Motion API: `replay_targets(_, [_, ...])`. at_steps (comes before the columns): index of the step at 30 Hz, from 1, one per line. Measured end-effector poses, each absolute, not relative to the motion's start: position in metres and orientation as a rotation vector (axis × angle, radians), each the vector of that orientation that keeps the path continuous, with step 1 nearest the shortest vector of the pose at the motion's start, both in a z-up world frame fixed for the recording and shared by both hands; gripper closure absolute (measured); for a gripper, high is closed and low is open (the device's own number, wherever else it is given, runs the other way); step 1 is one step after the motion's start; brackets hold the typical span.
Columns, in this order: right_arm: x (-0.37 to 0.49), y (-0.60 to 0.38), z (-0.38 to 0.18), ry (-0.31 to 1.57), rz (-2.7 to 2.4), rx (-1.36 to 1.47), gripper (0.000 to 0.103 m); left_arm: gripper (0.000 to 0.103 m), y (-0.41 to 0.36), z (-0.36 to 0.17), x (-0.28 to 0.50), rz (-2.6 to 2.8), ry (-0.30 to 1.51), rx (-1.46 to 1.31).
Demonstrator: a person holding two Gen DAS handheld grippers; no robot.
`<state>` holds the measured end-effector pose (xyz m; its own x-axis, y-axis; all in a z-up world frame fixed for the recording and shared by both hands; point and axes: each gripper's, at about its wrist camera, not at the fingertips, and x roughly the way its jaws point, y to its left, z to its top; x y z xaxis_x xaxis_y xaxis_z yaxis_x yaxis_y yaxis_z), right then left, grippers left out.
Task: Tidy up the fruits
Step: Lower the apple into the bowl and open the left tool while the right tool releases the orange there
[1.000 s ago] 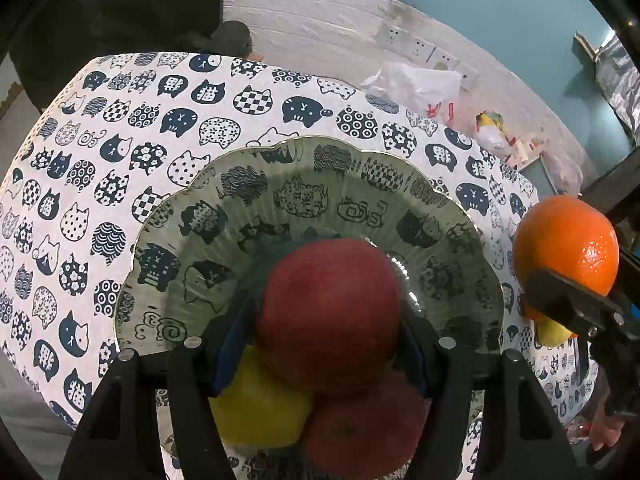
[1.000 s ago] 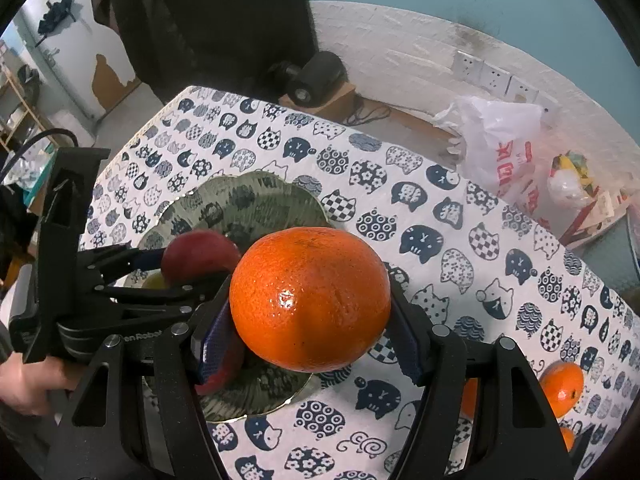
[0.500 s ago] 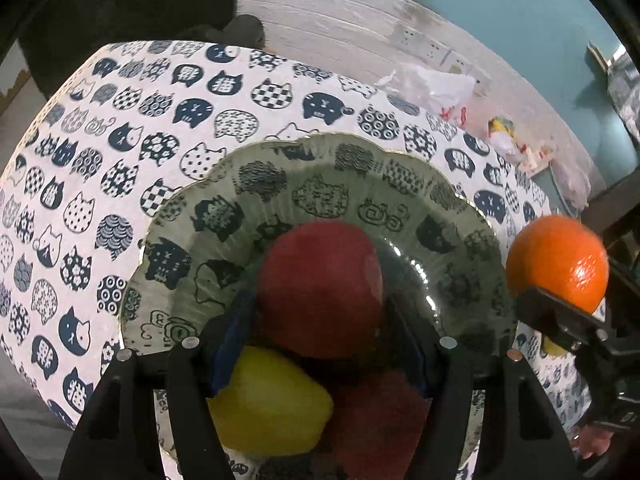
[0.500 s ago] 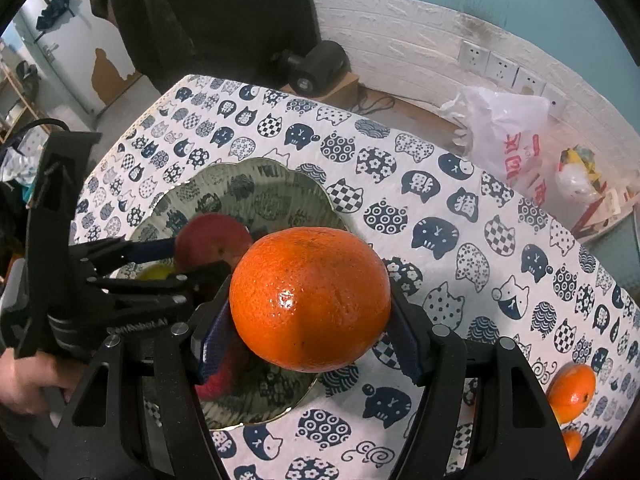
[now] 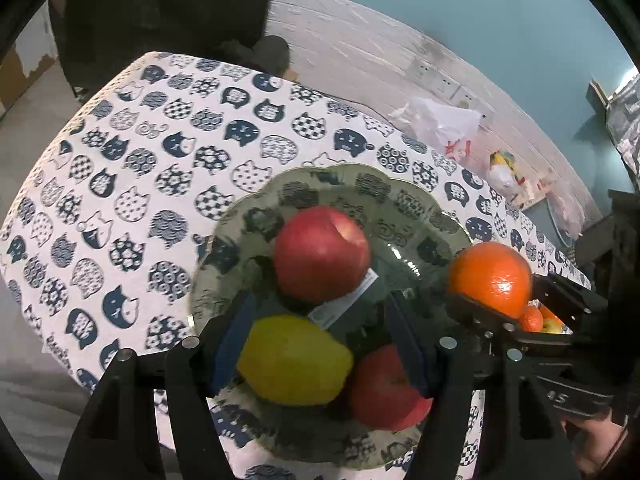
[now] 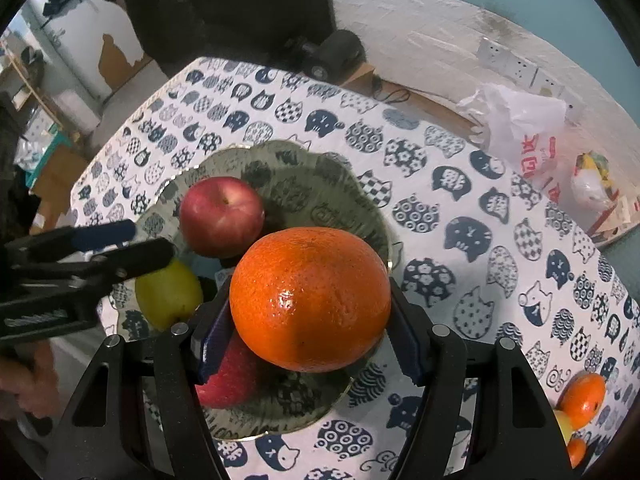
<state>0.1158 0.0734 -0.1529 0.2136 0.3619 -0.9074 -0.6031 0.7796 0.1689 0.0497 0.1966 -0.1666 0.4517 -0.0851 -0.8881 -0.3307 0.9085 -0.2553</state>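
The right tongs point(image 6: 310, 344) grip an orange point(image 6: 310, 298) between their blue pads, held above the near rim of the plate point(image 6: 360, 204). The left tongs point(image 5: 316, 344) stand open and empty over the plate point(image 5: 404, 196). Ahead of their tips lies a red apple point(image 5: 320, 256); between them, lower down, a lemon point(image 5: 294, 360) and a second apple point(image 5: 384, 392). The plate sits on the cat-print counter point(image 5: 132, 184).
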Motion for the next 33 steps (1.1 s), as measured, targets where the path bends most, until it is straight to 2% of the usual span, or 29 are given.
replay_targets(20, [0.109,0.098,-0.186,1.268,0.672,-0.290,0.031,0.034,0.199,-0.165,0.031,0.180,1.111,-0.395])
replay_targets(33, [0.101,0.085,-0.147,1.199,0.680,-0.258,0.031,0.034,0.190,-0.153,0.033,0.166,1.087,-0.388])
